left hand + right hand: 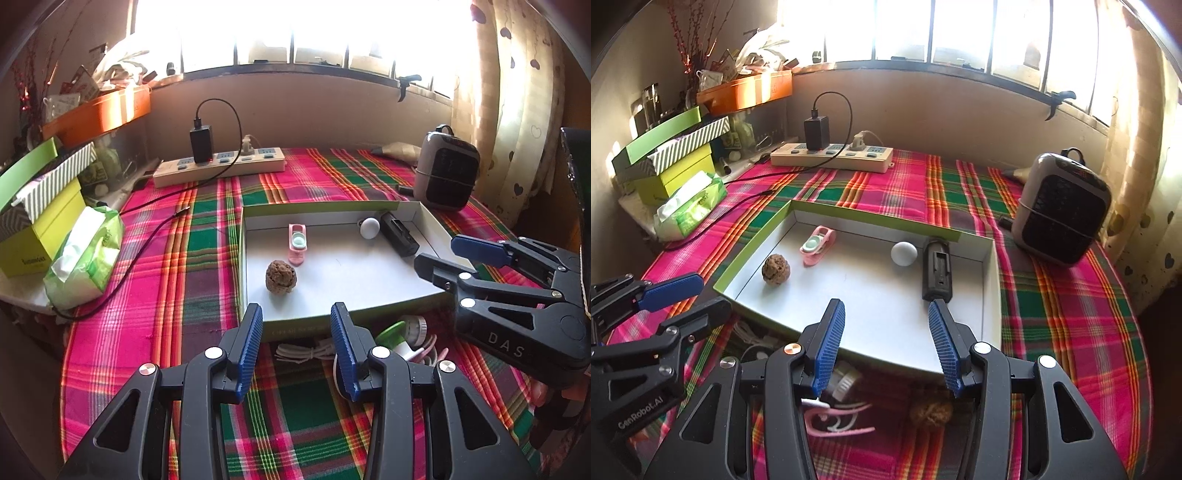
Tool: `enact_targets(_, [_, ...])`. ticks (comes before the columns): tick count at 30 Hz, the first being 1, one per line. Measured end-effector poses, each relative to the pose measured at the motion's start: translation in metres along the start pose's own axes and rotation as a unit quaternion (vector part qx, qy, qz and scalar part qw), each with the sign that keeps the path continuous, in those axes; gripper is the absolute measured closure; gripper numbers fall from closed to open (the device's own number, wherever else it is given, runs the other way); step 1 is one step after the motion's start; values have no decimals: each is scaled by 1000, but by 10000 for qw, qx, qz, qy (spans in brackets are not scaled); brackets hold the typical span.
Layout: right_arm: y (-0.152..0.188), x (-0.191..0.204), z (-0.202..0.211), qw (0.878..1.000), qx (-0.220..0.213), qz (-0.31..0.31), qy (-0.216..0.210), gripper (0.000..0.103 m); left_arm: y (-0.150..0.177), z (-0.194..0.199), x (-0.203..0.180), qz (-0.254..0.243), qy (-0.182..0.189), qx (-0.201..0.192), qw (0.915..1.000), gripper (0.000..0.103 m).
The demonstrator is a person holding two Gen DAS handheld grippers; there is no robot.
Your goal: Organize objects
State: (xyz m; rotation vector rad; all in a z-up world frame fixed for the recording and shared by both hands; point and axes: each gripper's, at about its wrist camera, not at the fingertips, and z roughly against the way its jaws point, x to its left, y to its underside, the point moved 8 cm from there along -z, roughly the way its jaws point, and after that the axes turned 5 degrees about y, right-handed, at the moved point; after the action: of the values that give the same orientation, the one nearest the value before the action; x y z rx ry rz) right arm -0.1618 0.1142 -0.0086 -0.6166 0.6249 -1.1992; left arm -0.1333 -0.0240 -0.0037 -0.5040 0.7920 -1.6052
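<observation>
A shallow white box with green walls (255,210) (753,245) lies on the plaid cloth. In it are a brown walnut (280,277) (775,269), a pink clip (297,243) (816,243), a white ball (370,229) (904,253) and a black battery pack (400,233) (936,271). My left gripper (295,314) is open and empty before the box's near wall. My right gripper (886,310) is open and empty over the box's near edge; it also shows in the left wrist view (437,254). Near the box lie a white cable (303,350), a green-white object (402,332), pink clips (834,421) and a second walnut (931,413).
A power strip (221,166) (831,155) with a black charger and trailing cable sits at the back. A grey heater (445,170) (1060,214) stands at the right. Stacked boxes (40,206) and a tissue pack (86,254) (690,206) are at the left.
</observation>
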Motion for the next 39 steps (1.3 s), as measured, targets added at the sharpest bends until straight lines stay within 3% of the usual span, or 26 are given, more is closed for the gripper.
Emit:
enact_targets(13, [30, -18, 18, 9995, -3, -326, -11, 54, 30, -2, -10, 166, 457, 198, 9986, 61])
enact_targets(25, [57, -41, 27, 9979, 73, -645, 92, 54, 41, -14, -18, 181, 612, 439, 9970, 59])
enact_targets(27, [60, -47, 27, 9973, 101, -717, 117, 49, 42, -19, -19, 187, 606, 494, 9968, 59])
enact_targets(39, [79, -59, 10, 9950, 468, -881, 80, 46, 43, -31, -20, 224, 555, 656, 9960, 59])
